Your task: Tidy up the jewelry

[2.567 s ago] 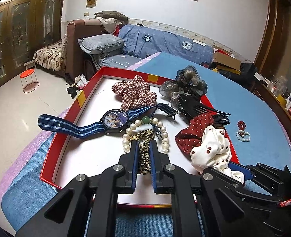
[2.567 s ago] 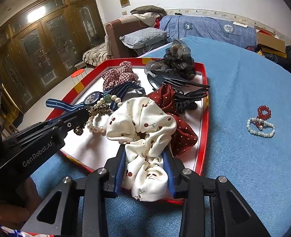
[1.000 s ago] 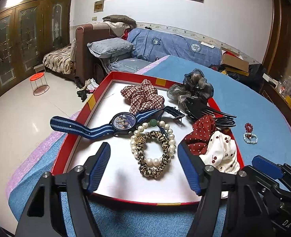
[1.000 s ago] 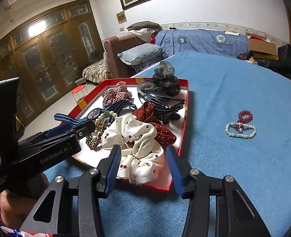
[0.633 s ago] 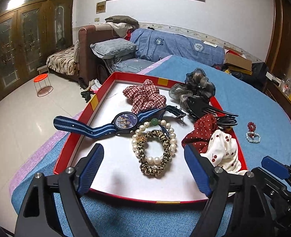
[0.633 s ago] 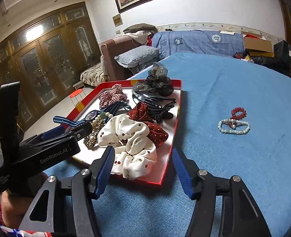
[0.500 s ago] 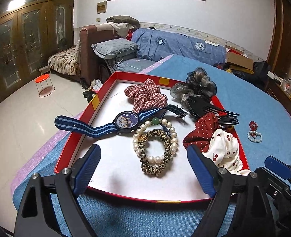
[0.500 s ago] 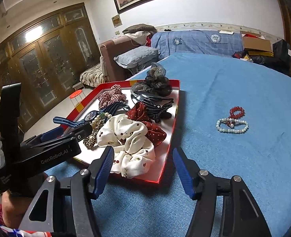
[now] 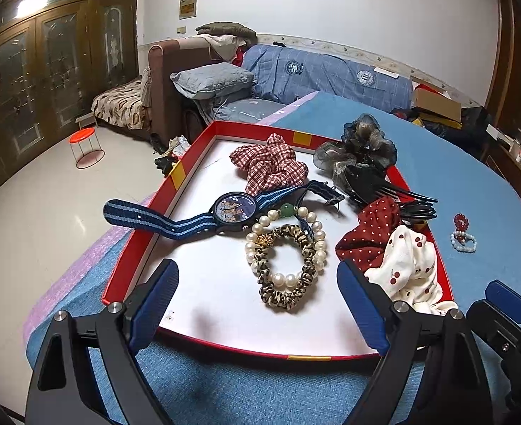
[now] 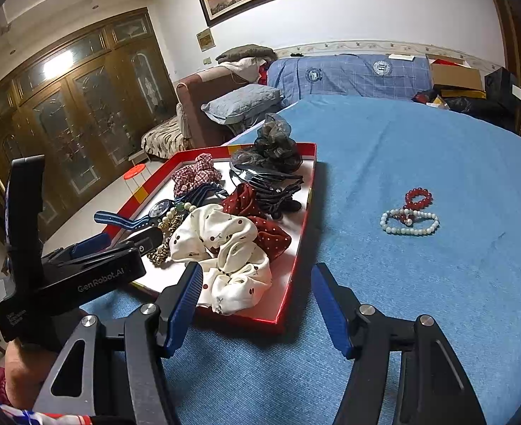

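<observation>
Your left gripper (image 9: 256, 301) hangs with its jaws spread wide and empty over the near edge of the red tray (image 9: 196, 156). At twelve o'clock from it lies the leopard scrunchie (image 9: 285, 265) inside a pearl bracelet (image 9: 288, 244). Your right gripper (image 10: 256, 304) is also apart and holds nothing; the cherry-print scrunchie (image 10: 225, 244) sits at eleven o'clock. Two bead bracelets (image 10: 411, 214) lie on the blue cloth (image 10: 437, 283) at one o'clock.
</observation>
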Motion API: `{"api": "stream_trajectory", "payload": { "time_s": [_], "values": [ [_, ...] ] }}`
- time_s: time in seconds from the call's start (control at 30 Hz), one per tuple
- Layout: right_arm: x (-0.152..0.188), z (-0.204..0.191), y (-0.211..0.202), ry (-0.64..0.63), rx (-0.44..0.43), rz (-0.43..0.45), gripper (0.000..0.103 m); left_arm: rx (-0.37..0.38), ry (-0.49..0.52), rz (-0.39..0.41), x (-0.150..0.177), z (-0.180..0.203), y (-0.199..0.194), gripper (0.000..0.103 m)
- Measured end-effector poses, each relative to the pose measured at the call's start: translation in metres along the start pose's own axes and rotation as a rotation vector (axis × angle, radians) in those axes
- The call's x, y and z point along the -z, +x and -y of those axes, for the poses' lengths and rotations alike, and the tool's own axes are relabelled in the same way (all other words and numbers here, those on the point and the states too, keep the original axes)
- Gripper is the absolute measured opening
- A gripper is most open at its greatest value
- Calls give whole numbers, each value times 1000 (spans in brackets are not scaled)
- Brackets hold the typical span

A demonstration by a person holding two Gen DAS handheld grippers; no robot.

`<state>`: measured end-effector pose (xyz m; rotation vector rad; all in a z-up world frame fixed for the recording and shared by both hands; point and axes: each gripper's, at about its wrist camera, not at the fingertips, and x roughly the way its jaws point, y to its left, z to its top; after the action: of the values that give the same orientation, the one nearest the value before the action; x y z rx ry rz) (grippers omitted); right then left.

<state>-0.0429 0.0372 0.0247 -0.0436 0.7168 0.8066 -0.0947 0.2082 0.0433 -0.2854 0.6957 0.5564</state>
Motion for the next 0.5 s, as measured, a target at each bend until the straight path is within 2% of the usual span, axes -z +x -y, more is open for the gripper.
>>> {"api": "stream_trajectory", "payload": {
  "time_s": [0.17,0.27,0.4,0.5],
  "values": [
    [4,1,-5,-1,10,3,69,-25,21,-2,3,4,-9,93],
    [8,2,-11,-5,26,13,76,-42,39,17,8,6,-21,93],
    [15,6,-20,4,46,23,82,-32,54,51,15,4,-43,96],
    [21,10,-27,10,74,31,82,-18,61,78,20,1,-62,97]
  ]
}}
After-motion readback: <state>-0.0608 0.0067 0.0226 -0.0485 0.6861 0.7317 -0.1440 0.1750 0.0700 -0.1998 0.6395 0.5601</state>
